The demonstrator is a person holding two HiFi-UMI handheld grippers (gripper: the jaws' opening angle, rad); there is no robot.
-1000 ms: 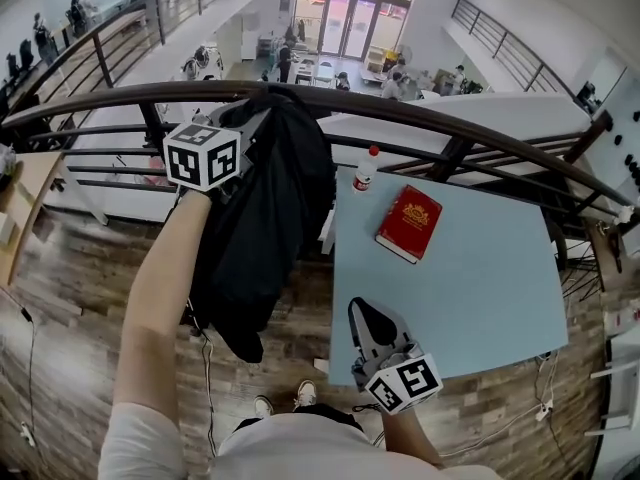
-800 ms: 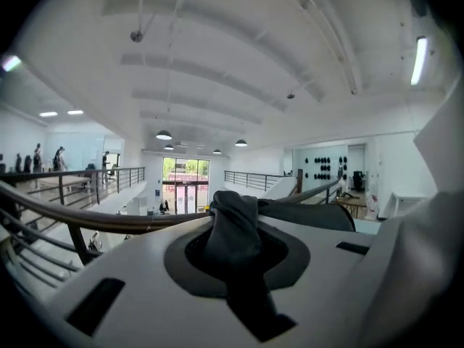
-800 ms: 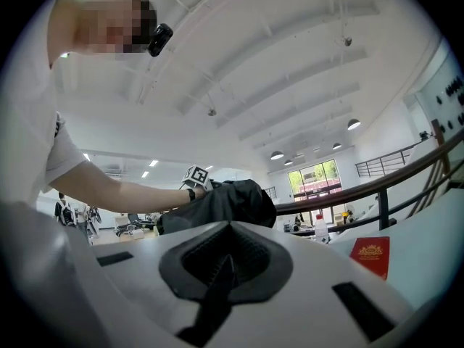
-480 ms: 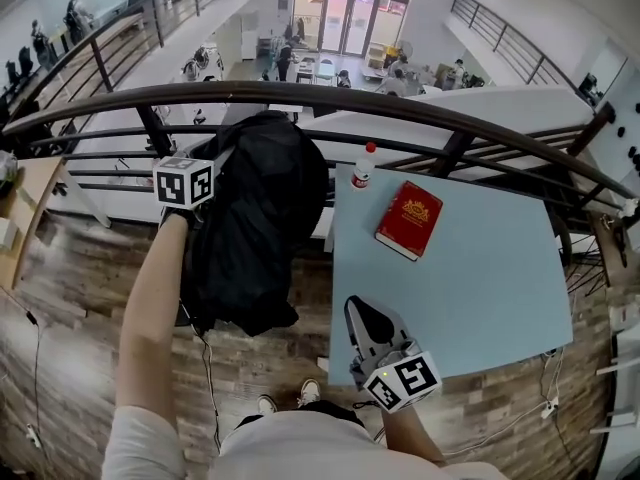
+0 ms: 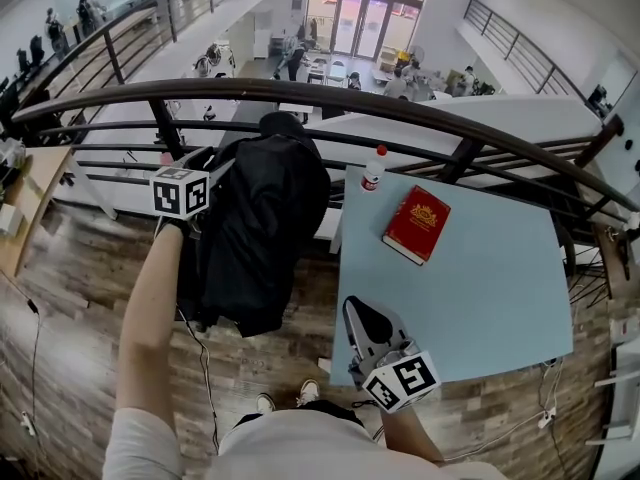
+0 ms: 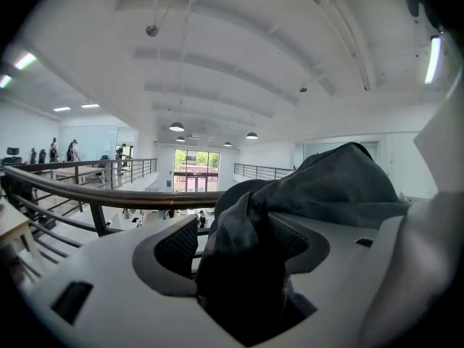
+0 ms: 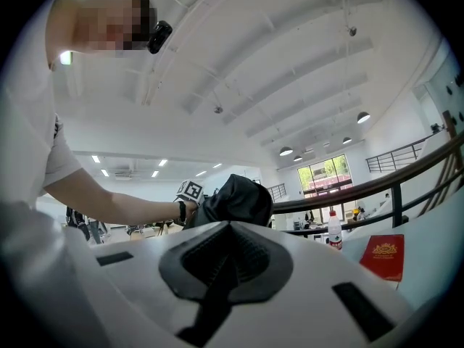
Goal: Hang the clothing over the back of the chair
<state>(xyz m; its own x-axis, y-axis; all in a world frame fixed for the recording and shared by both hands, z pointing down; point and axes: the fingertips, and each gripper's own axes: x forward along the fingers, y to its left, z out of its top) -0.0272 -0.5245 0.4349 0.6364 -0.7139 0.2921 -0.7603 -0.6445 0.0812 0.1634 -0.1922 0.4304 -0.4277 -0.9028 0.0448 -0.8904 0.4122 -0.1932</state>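
A black jacket (image 5: 265,228) hangs draped over the chair, which is almost wholly hidden under it, left of the table. My left gripper (image 5: 215,160) is at the jacket's upper left shoulder. Its jaws have just been opening and now stand wide apart. In the left gripper view (image 6: 239,230) a fold of the jacket (image 6: 326,187) still lies loose between them, with a gap beside the left pad (image 6: 177,249). My right gripper (image 5: 355,310) is shut on nothing above the table's near edge; its view (image 7: 230,230) shows the jacket (image 7: 235,198) beyond.
The light blue table (image 5: 480,288) carries a red book (image 5: 416,225) and a small bottle (image 5: 373,168) at its far edge. A dark curved railing (image 5: 450,118) runs just behind chair and table. A cable (image 5: 205,368) trails on the wooden floor below the jacket.
The left gripper came down from the railing's height with the jacket, which has settled lower and bunched over the chair. Its jaws opened. The right gripper kept still.
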